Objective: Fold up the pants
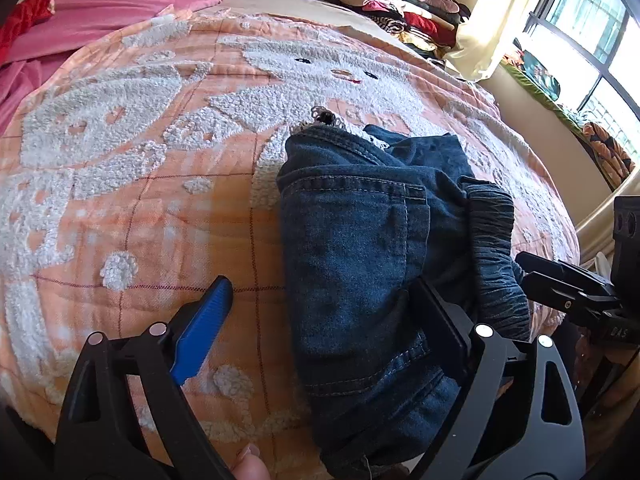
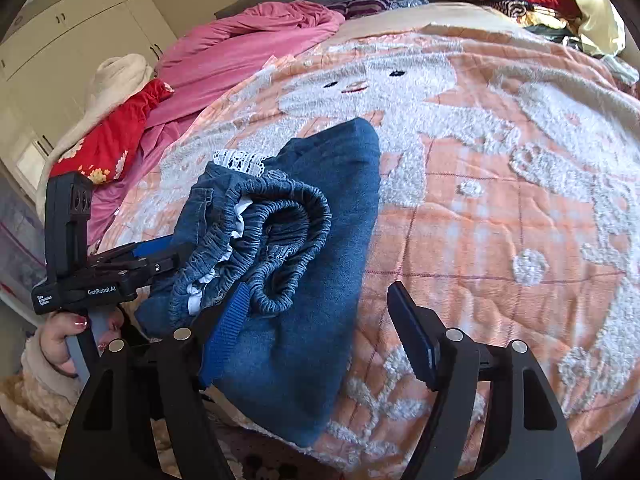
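Left wrist view is showing the folded denim pants lying near the bed's front edge, the left gripper gaping wide across them with nothing pinched, while the right gripper is spreading open, empty, over their elastic waistband.

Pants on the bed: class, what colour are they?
Dark blue denim pants, clearest in the left wrist view.

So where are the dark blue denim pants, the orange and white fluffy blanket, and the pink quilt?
Dark blue denim pants [image 1: 352,232], left wrist view, back pocket.
Orange and white fluffy blanket [image 2: 500,220], right wrist view, bare orange patch.
Pink quilt [image 2: 240,52], right wrist view, crumpled middle.
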Available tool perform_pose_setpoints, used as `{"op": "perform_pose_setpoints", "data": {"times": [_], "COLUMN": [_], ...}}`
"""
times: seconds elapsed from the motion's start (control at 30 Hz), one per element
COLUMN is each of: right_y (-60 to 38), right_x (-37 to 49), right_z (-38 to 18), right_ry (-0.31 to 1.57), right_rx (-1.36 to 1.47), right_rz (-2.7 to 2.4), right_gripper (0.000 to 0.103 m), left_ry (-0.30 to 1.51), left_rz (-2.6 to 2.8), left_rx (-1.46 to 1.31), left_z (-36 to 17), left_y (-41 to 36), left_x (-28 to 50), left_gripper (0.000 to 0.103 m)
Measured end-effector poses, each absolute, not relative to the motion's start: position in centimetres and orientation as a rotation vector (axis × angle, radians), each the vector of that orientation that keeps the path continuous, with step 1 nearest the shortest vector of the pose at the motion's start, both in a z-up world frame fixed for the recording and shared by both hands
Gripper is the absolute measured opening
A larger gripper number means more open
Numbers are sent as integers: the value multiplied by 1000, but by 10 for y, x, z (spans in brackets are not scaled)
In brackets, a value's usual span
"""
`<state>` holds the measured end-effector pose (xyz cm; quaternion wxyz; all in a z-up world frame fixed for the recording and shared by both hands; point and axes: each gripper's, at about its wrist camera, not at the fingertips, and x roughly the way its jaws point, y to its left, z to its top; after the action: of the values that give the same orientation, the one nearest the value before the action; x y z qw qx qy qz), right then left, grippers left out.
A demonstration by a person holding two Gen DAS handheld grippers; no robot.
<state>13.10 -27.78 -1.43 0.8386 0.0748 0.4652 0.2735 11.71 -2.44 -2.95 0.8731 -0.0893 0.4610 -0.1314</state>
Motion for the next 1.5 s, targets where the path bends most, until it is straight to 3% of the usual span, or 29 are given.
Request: {"op": "perform_pose_setpoints", "data": {"times": [0.33,0.4,0.57,0.6,0.63,0.67,0.7,1.07,1.5], "right_y": [-274,-274,-266,-264,-261,-259,-257,-222,-214], "right_x": [148,151,159,160,160,160,158,161,213], "right_z": [-32,-33,-38,-38,-37,-36,-33,24,29], "right_ry": [1026,1023,989,987,982,979,970,821,806], "right_rx": [274,282,282,278,281,286,276,78,94], "right_rz": [677,688,706,710,738,755,743,718,684], "right_gripper": [74,74,74,71,57,51,51,49,49], "left_ry": [983,984,992,993,990,987,985,900,878], "left_rz": [-350,-363,-346,-344,-343,-346,-363,-374,-363], "left_rx": [-234,-249,-263,-266,-274,-284,-293,-277,-217], "left_z": [-35,-35,-35,-35,-34,-33,-29,13,29], "left_y": [-36,-39,-41,-40,-39,-37,-37,-33,-28], "left_x": [137,141,145,145,145,144,142,148,199], "left_gripper": [83,71,58,55,53,49,44,41,41]}}
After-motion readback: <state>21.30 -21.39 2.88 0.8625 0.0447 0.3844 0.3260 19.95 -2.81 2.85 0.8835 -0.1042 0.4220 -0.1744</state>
